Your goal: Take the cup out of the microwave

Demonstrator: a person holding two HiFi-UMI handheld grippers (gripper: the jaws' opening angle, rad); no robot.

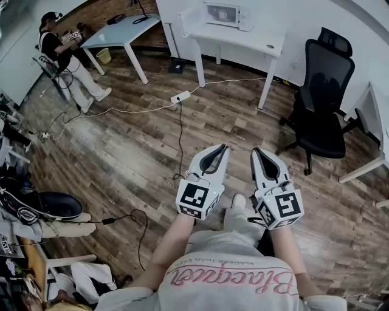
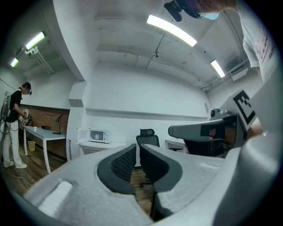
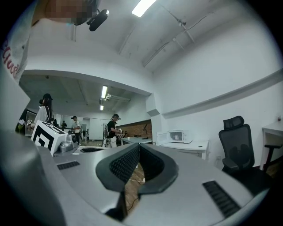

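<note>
An office room with a wooden floor (image 1: pixel 140 140) is seen, bounded by a white far wall. At the far left a person (image 1: pixel 61 54) is standing beside a white table (image 1: pixel 121 30). Further right, a power strip (image 1: pixel 180 96) is lying on the floor. Behind it a white surface (image 1: pixel 255 39) is set against the wall and carries the microwave (image 1: pixel 222 13). The microwave's door (image 1: pixel 189 21) is swung open to the left. A black office chair (image 1: pixel 322 103) is parked at the right.

The cup is not made out with certainty. Only a pale shape is seen inside the open cavity, too small to be named, and the cup is judged to be there.

The microwave lies straight ahead of both grippers and well apart from them, across open floor. In the left gripper view it (image 2: pixel 99 135) is placed left of the fingers (image 2: pixel 119 163). In the right gripper view it (image 3: pixel 177 137) is placed right of the fingers (image 3: pixel 126 163). It is therefore judged to sit between the two lines of aim, with neither hand clearly nearer. Most of the approach is judged to be left to do.

The left gripper (image 1: pixel 223 147) is held level with its fingers pressed together at the tips, and nothing is held between them. The right gripper (image 1: pixel 256 150), just beside it, is likewise closed and empty.
</note>
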